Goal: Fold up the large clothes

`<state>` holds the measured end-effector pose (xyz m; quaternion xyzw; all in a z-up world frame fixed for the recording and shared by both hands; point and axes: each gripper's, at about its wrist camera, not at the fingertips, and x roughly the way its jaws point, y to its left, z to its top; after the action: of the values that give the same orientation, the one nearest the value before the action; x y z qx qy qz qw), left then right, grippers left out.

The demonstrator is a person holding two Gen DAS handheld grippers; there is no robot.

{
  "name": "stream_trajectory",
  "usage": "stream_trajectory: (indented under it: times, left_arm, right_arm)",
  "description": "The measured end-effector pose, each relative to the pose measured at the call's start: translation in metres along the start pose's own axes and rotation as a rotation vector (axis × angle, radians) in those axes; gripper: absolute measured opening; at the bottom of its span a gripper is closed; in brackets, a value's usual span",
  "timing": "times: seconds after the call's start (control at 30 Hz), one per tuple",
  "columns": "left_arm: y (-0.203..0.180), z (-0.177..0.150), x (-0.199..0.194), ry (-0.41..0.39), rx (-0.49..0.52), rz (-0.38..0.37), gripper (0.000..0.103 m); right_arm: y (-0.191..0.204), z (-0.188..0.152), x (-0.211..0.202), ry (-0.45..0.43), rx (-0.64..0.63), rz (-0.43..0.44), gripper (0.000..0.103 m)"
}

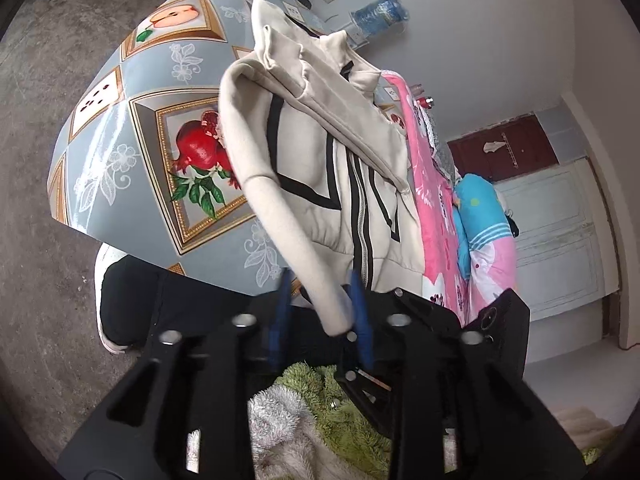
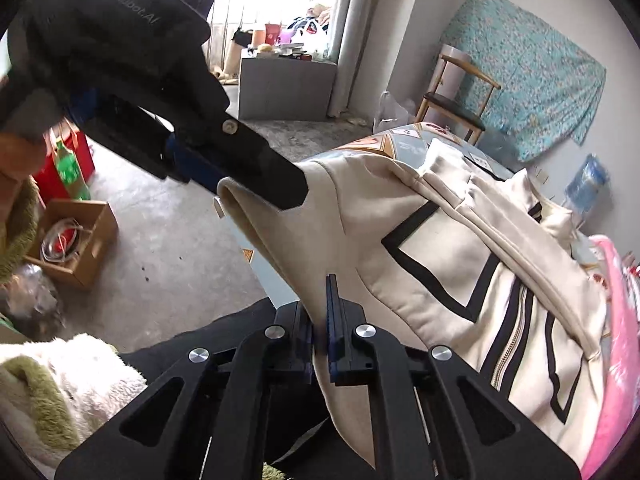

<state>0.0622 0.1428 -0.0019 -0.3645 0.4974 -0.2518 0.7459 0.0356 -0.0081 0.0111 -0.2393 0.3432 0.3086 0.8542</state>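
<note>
Cream fabric fills the space nearest to both cameras. The right tool [image 2: 320, 328] is closed on a fold of the jacket [image 2: 460, 264], with the cloth pinched between its blue pads [image 2: 333, 320]. The left tool [image 1: 320, 304] stands partly open; the end of a sleeve [image 1: 280, 216] hangs between its blue fingers [image 1: 362, 312], and it touches only the right one, so it is not squeezed. In the right wrist view, the tip of the left tool lies against a raised fold of the same jacket.

This jacket is cream white, soft and thick, with black stripes that form angular lines on the front and a zipper [image 1: 362, 216] running down the middle. Its gathered hem is near the person and its collar [image 1: 340, 46] is at the far side, so the long axis runs away from the tools across the counter [image 1: 120, 128]. It lies on the counter, on a blue-grey cloth with framed fruit pictures, and one side is lifted up.

Some pale letters are printed on the body of the left tool, but I cannot read them surely.

Beyond the jacket, pink clothes [image 1: 432, 216] lie just beside it.
</note>
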Motion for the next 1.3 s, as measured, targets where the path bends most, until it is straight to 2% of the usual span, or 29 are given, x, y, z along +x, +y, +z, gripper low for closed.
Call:
stream_trajectory:
  times: [0.07,0.17,0.33,0.4,0.47,0.53,0.6,0.63,0.67,0.73,0.77,0.8,0.87,0.97,1.1,1.17,1.3]
  left_arm:
    - [0.005,0.003,0.001,0.0,-0.022,-0.006,0.055]
    - [0.019,0.01,0.008,0.028,-0.092,-0.052,0.061]
    - [0.033,0.02,0.037,0.097,-0.158,-0.048,0.062]
    - [0.032,0.025,0.049,0.116,-0.154,-0.051,0.062]
    - [0.031,0.028,0.058,0.124,-0.145,-0.021,0.061]
    - [0.028,0.029,0.065,0.124,-0.116,0.028,0.054]
    - [0.022,0.027,0.071,0.132,-0.063,0.091,0.028]
    - [0.02,0.024,0.073,0.136,-0.037,0.115,0.024]
    - [0.017,0.023,0.075,0.138,-0.01,0.143,0.013]
    - [0.007,0.018,0.076,0.132,0.086,0.257,0.01]
    - [0.004,0.015,0.077,0.128,0.12,0.291,0.01]
    - [0.0,0.013,0.079,0.126,0.156,0.329,0.01]
    - [-0.003,0.01,0.082,0.124,0.205,0.383,0.01]
    - [-0.003,0.008,0.086,0.131,0.228,0.422,0.011]
    - [0.004,0.009,0.082,0.13,0.21,0.428,0.012]
    - [0.004,0.008,0.083,0.127,0.211,0.437,0.013]
    - [0.003,0.005,0.082,0.122,0.225,0.462,0.014]
  right_arm:
    - [0.0,0.0,0.0,-0.006,0.004,0.004,0.006]
    - [-0.002,0.0,0.003,-0.005,0.006,0.013,0.006]
    - [0.001,-0.001,0.003,-0.007,0.0,0.03,0.006]
    - [0.001,-0.001,0.004,-0.007,0.0,0.039,0.006]
    - [0.0,-0.002,0.003,-0.01,0.008,0.054,0.006]
    - [-0.003,-0.004,0.002,-0.01,0.024,0.07,0.006]
    - [-0.011,-0.007,0.0,-0.007,0.059,0.103,0.006]
    - [-0.016,-0.008,-0.002,-0.002,0.085,0.128,0.006]
    - [-0.022,-0.011,-0.004,0.011,0.113,0.174,0.009]
    - [-0.037,-0.018,-0.011,0.02,0.171,0.227,0.02]
    - [-0.048,-0.024,-0.018,0.018,0.213,0.229,0.034]
    - [-0.06,-0.03,-0.024,0.015,0.251,0.22,0.045]
    - [-0.096,-0.05,-0.038,0.018,0.371,0.18,0.051]
    - [-0.149,-0.085,-0.056,0.039,0.559,0.094,0.051]
    - [-0.222,-0.154,-0.097,0.03,0.856,-0.057,0.051]
    - [-0.243,-0.18,-0.112,0.027,0.947,-0.125,0.051]
    - [-0.265,-0.218,-0.121,0.057,1.038,-0.215,0.051]
